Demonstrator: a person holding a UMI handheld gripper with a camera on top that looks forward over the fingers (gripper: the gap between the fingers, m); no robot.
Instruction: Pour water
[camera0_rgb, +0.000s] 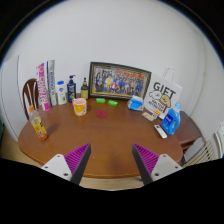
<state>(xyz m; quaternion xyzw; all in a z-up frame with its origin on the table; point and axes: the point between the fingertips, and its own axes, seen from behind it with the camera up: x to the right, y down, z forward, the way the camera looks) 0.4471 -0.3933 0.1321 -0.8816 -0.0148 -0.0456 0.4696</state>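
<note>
The gripper (109, 160) hangs with fingers apart over the round wooden table (105, 135); a framed photo (119, 81) leans against the white wall at the table's far edge.

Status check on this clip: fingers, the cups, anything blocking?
Gripper open, empty, over the table's near edge. Orange cup and tall glass well beyond the fingers, untouched. Nothing in between.

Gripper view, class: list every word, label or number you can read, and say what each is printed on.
"GIFT", on the white bag standing right of the framed group photo.
Smaller print below it on the bag: too small to read.
Labels on the bottles and the tall pink package: too small to read.
The hand-held gripper bears no text; its fingers stand open.
</note>
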